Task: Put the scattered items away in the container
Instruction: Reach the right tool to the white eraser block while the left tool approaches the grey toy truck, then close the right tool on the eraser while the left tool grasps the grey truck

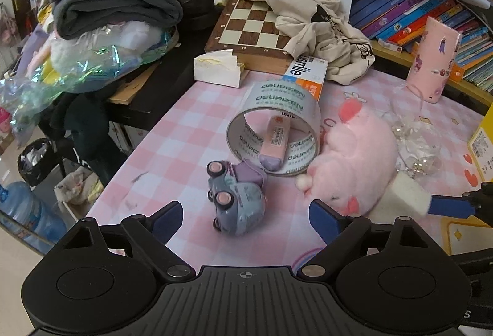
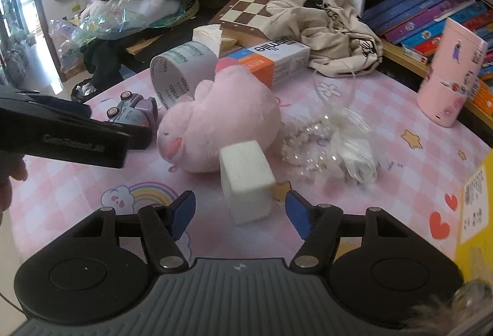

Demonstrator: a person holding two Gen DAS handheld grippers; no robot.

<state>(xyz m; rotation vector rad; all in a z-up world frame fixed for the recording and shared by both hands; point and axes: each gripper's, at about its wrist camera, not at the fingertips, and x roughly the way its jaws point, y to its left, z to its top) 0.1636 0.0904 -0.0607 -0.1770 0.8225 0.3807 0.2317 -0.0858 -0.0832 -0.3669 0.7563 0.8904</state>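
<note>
1 pink plush toy (image 2: 215, 123) lies mid-tabletop (image 2: 385, 108). Touching its near side stands 1 white foam block (image 2: 246, 178), between the spread right tongs (image 2: 240, 212), pads not touching it. Left of the plush lie 1 toy car (image 1: 237, 197), tipped on its side between the spread left tongs (image 1: 246, 220), and 1 tape roll (image 1: 274, 132) with 1 eraser (image 1: 272, 141) leaning inside. Behind the plush sits 1 toothpaste box (image 2: 274, 58); right of it, 1 bead string in clear wrap (image 2: 332, 145). 1 pink tin (image 2: 453, 74) stands far right.
</note>
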